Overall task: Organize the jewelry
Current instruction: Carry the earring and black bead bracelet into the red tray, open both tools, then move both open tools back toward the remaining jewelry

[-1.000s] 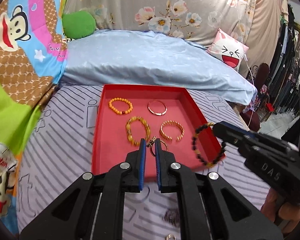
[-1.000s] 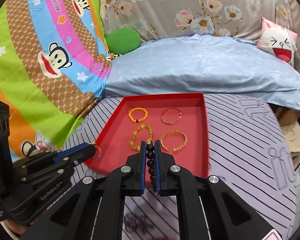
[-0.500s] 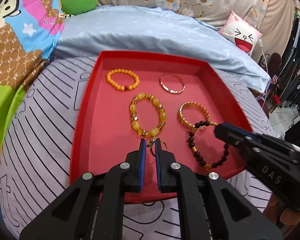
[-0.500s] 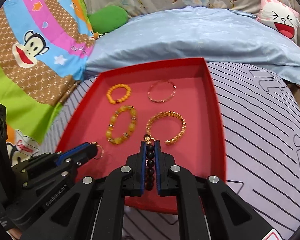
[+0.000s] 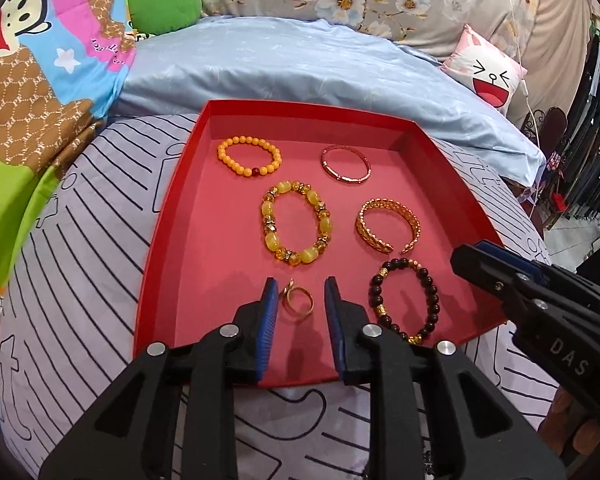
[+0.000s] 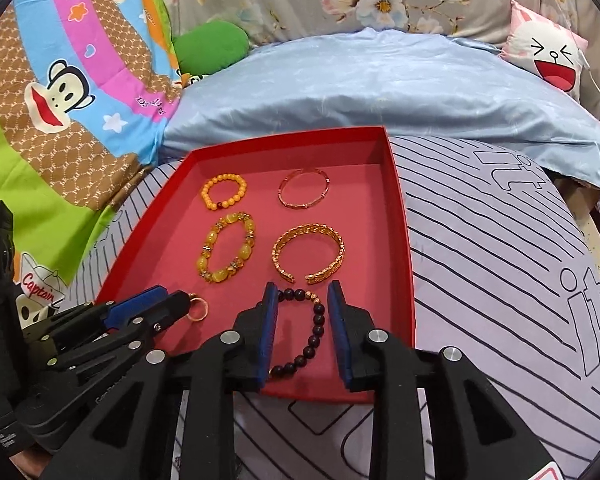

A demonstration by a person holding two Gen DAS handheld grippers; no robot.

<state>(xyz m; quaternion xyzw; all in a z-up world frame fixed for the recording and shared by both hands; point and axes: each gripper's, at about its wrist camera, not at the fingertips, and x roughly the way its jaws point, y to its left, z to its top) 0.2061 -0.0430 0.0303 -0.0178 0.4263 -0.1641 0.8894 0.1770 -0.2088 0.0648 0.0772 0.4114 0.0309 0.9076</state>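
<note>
The left gripper (image 5: 301,298) is spread open over the near edge of a red tray (image 5: 168,208), its blue-padded fingers (image 5: 269,312) on either side of a small gold ring (image 5: 298,302) that lies on the tray floor, not touching either pad. The right gripper (image 6: 302,300) is also spread open, its fingers flanking a dark beaded bracelet (image 6: 304,336) that rests on the tray floor near the front right corner.

Readable writing: the side of the right gripper, seen from the left wrist camera, carries the letters "DAS" (image 5: 568,358). A scrap of fabric at the left edge shows the word "Captain" (image 6: 38,286). The grey striped bedsheet (image 6: 500,240) under the tray bears large outlined letters "it". The cartoon monkey blanket (image 6: 60,92) has small script that is too small to read.

The shallow red tray holds six pieces in two columns. At the back left lies an orange beaded bracelet (image 5: 249,157) with one dark red bead; beside it on the right, a thin rose-gold bangle (image 5: 345,165). In the middle row sit a chunky yellow stone bracelet (image 5: 298,228) and an open gold cuff bangle (image 5: 388,226). The ring and the dark bracelet make up the front row.

Behind the tray are a pale blue quilt (image 5: 300,72), a green cushion (image 5: 164,6) and a pink laughing-face pillow (image 5: 484,68).
</note>
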